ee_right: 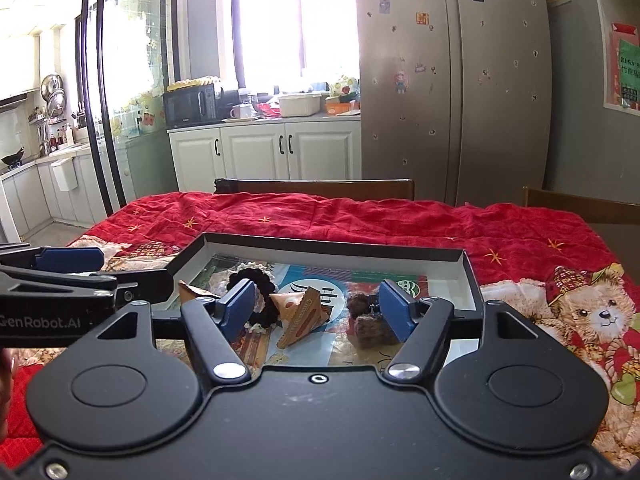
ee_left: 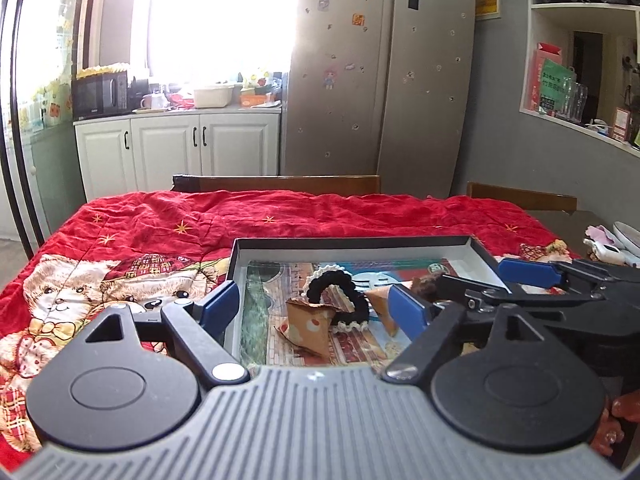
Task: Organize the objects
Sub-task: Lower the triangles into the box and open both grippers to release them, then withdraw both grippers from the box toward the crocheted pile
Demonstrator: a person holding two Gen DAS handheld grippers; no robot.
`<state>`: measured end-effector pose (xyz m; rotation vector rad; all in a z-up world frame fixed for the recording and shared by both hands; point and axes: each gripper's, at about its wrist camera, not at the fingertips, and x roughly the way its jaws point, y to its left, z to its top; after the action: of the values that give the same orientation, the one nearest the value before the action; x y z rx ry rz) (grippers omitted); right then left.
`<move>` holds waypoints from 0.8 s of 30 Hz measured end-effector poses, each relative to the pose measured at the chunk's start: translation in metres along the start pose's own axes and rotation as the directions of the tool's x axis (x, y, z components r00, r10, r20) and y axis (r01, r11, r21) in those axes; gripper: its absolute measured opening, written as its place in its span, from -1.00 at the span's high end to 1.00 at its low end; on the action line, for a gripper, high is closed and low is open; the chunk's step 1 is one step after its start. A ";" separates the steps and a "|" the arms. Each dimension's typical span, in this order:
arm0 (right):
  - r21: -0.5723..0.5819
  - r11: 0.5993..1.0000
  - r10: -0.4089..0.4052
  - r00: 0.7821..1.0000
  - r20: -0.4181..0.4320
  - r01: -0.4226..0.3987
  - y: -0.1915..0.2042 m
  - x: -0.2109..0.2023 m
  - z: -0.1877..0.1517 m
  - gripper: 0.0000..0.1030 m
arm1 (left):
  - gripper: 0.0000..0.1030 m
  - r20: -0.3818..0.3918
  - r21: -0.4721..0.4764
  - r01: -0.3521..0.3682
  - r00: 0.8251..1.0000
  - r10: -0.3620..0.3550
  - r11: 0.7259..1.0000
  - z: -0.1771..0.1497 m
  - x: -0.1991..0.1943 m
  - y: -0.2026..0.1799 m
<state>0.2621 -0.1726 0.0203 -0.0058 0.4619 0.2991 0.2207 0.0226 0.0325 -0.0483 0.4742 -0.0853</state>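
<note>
A shallow black box [ee_left: 352, 242] [ee_right: 332, 247] with a picture-printed floor lies on the red quilt. In it lie two orange triangular packets [ee_left: 306, 326] [ee_right: 302, 314], a black scrunchie with white trim [ee_left: 340, 290] [ee_right: 256, 276] and a brown fuzzy hair clip [ee_right: 370, 320] [ee_left: 424, 284]. My left gripper [ee_left: 316, 308] is open and empty over the box's near left part, around one packet. My right gripper [ee_right: 318, 308] is open and empty over the box, around the other packet; it also shows at the right of the left wrist view [ee_left: 468, 284].
The red quilt [ee_left: 280, 216] with teddy-bear prints covers the table. Wooden chair backs [ee_left: 280, 182] stand behind it. A white item and a plate [ee_left: 612, 246] lie at the table's right edge. Cabinets, a microwave and a fridge stand beyond.
</note>
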 end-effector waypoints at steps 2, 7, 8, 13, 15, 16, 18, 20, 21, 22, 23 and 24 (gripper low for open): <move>-0.005 1.000 0.001 1.000 0.005 -0.001 0.001 -0.007 0.000 -0.33 | -0.74 0.009 0.004 0.009 1.000 -0.009 1.000 0.000 -0.008 -0.002; -0.021 1.000 0.007 1.000 0.018 -0.006 0.006 -0.026 0.000 -0.33 | -0.78 0.028 0.027 0.014 0.999 -0.015 1.000 -0.001 -0.029 -0.007; -0.023 1.000 0.007 1.000 0.021 -0.007 0.007 -0.030 0.000 -0.34 | -0.78 0.032 0.030 0.015 0.999 -0.016 0.999 -0.001 -0.033 -0.008; -0.035 0.999 0.014 0.999 0.032 -0.013 0.011 -0.049 -0.002 -0.35 | -0.79 0.042 0.044 0.029 0.999 -0.030 0.999 -0.004 -0.050 -0.011; -0.039 0.999 0.019 0.999 0.038 -0.017 0.012 -0.058 -0.004 -0.36 | -0.81 0.047 0.048 0.032 0.998 -0.034 0.998 -0.007 -0.058 -0.012; -0.044 0.999 0.022 0.999 0.039 -0.020 0.013 -0.062 -0.005 -0.37 | -0.83 0.050 0.051 0.033 0.998 -0.036 0.998 -0.008 -0.062 -0.013; -0.054 0.998 0.027 0.999 0.043 -0.024 0.016 -0.072 -0.007 -0.38 | -0.85 0.054 0.055 0.034 0.998 -0.037 0.998 -0.012 -0.068 -0.012; -0.070 0.997 0.032 0.998 0.045 -0.029 0.019 -0.080 -0.009 -0.39 | -0.85 0.054 0.054 0.037 0.998 -0.040 0.998 -0.016 -0.075 -0.011; -0.079 0.996 0.034 0.998 0.046 -0.030 0.021 -0.085 -0.011 -0.39 | -0.85 0.052 0.051 0.039 0.998 -0.041 0.998 -0.018 -0.078 -0.010; -0.087 0.996 0.035 0.998 0.048 -0.031 0.022 -0.089 -0.012 -0.40 | -0.85 0.050 0.049 0.040 0.998 -0.042 0.998 -0.020 -0.080 -0.009; -0.096 0.995 0.036 0.998 0.049 -0.031 0.024 -0.093 -0.014 -0.40 | -0.85 0.048 0.047 0.040 0.998 -0.042 0.998 -0.022 -0.082 -0.008; -0.104 0.994 0.036 0.998 0.050 -0.031 0.025 -0.097 -0.015 -0.40 | -0.85 0.045 0.045 0.039 0.998 -0.041 0.998 -0.024 -0.084 -0.007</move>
<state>0.1657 -0.1768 0.0512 -0.0911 0.3948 0.3553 0.1343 0.0229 0.0497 -0.0164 0.4252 -0.1338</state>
